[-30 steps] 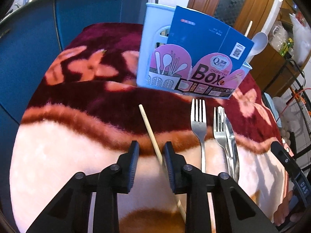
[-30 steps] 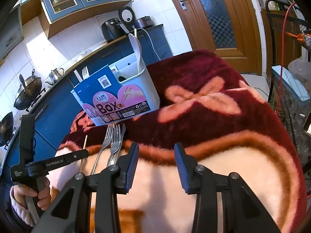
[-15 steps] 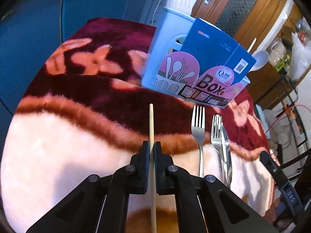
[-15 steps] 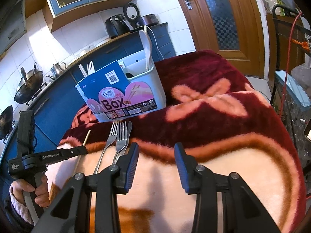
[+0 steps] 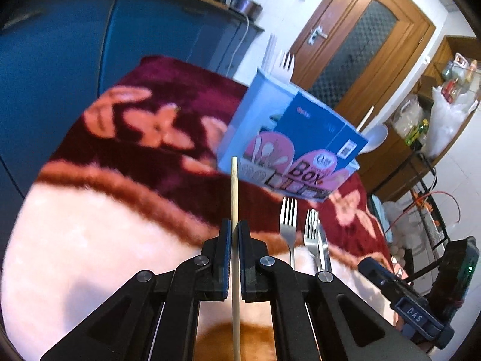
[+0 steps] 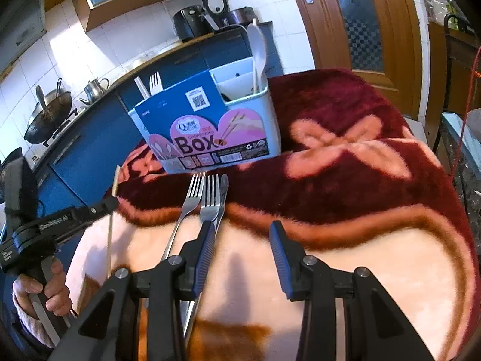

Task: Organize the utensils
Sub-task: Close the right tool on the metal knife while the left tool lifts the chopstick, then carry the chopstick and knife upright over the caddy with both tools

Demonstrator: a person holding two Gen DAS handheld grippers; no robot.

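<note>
Chopstick (image 5: 234, 192) clamped in left tongs (image 5: 234, 233), axis running straight ahead.
Box (image 5: 288, 138) lies ahead, slightly right; right tongs (image 6: 243, 233) gape empty.

Left hand-held gripper (image 5: 235, 234): black linkage, silver screws, blue-edged pads. Right hand-held gripper (image 6: 243, 242): same build, ribbed blue pads. Hand (image 6: 42, 288): bare skin, pink cuff.

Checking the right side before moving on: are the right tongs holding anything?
No, the right tongs stand wide open over the blanket, beside the forks.
</note>
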